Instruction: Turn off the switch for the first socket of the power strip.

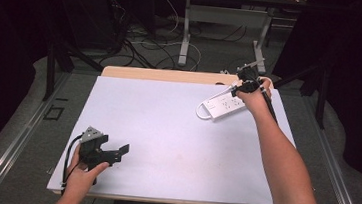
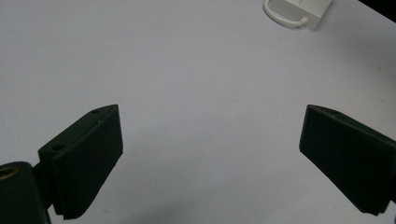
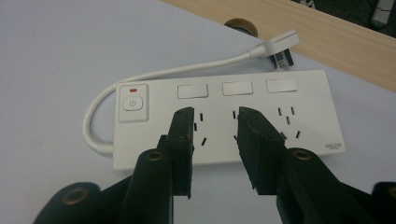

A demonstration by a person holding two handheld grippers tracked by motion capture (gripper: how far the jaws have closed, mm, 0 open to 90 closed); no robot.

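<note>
R arm outstretched, right tongs [image 3: 215, 116] part-spread over power strip [image 3: 308, 100]; left tongs [image 2: 210, 140] wide.

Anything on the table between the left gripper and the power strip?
No. In the left gripper view, bare white table runs from the left gripper up to the power strip. The high view shows the same open stretch.

**Strip far right, left gripper near left**

The power strip [image 1: 223, 105] lies on the mat [image 1: 175, 136] at its far right; its plug [image 3: 279, 49] rests behind it (by the table [image 1: 171, 75] edge). The left gripper [image 1: 113, 153] sits near left, well apart.
</note>
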